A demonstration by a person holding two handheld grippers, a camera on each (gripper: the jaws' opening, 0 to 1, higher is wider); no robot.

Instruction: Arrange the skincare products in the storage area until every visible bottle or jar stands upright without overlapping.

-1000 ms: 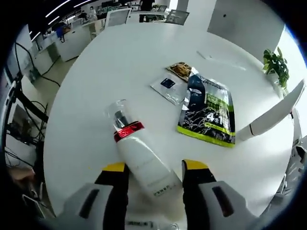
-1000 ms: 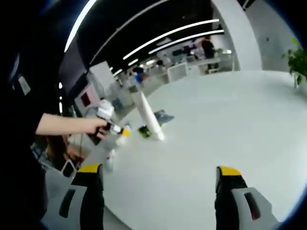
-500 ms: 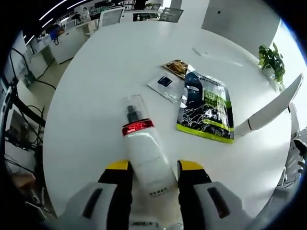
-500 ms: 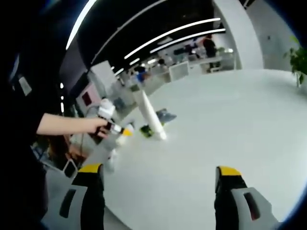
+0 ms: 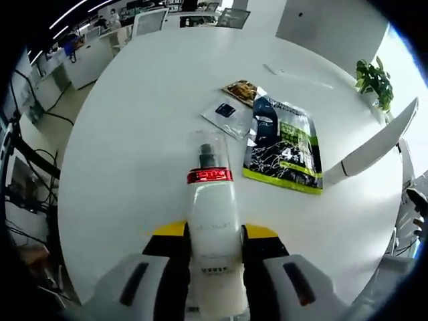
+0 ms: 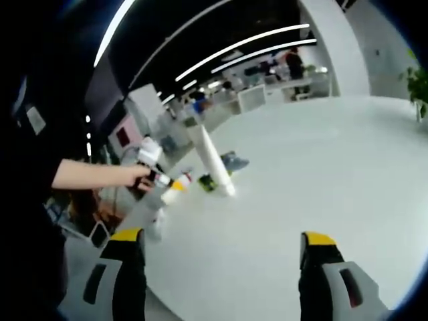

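You had the left gripper [image 5: 212, 235] closed on the white bottle [image 5: 213, 231], its yellow-tipped jaws pressed against the lower body on either side, low in the centre of the left gripper view. The bottle's red collar band [image 5: 209, 176] and clear cap [image 5: 208, 148] pointed away from you toward the middle of the frame, so the grip sat near the base end rather than the middle. Whether the bottle rested on the white table [image 5: 134, 134] or was already clear of it, I could not tell.

To do this step well, I would have judged it best to swing the cap end up slowly, since the bottle is tall and narrow and will tip easily. You needed the base flat on the table before the jaws eased apart. The bare table at the left of the frame looked the better spot, away from the green and black pouch [image 5: 283, 152] and the small sachets [image 5: 233, 107] at upper right of centre.

A second white tube [image 5: 372, 144] lay at the right edge of that view; it looked like the next item to stand.

Your right gripper [image 6: 222, 254] hung open, jaws wide apart at the bottom of the right gripper view, holding nothing over bare table.
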